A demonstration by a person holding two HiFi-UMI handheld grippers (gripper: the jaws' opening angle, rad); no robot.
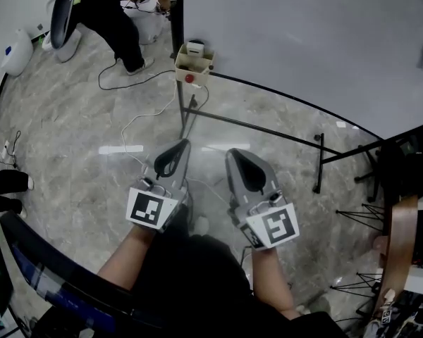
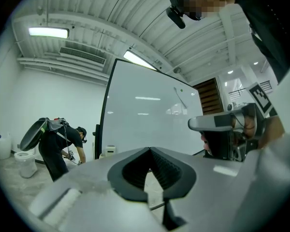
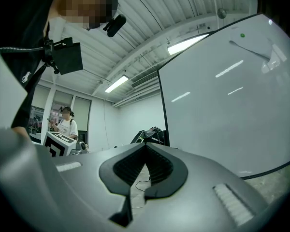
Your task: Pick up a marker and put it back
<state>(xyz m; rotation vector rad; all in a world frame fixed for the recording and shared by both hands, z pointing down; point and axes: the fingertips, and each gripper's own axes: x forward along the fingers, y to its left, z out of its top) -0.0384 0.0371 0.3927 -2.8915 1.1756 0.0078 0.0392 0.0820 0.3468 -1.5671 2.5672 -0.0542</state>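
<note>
Both grippers are held out level over the marble floor, pointing towards a large whiteboard [image 1: 303, 41]. My left gripper [image 1: 178, 145] is shut, its jaw tips meeting with nothing between them [image 2: 149, 150]. My right gripper [image 1: 234, 153] is likewise shut and empty [image 3: 146, 144]. A slim pale object [image 3: 251, 47] clings high on the whiteboard; it could be a marker, but it is too small to tell. It shows as a thin stroke [image 2: 181, 98] in the left gripper view. A beige box [image 1: 192, 63] with a red spot hangs at the board's left corner, ahead of the left gripper.
The whiteboard's black stand legs [image 1: 268, 129] cross the floor just ahead of the grippers. A white cable [image 1: 137, 122] trails over the floor. A person [image 1: 116, 13] bends over a white bucket [image 1: 146, 21] at the back left. A chair [image 1: 402, 252] stands at the right.
</note>
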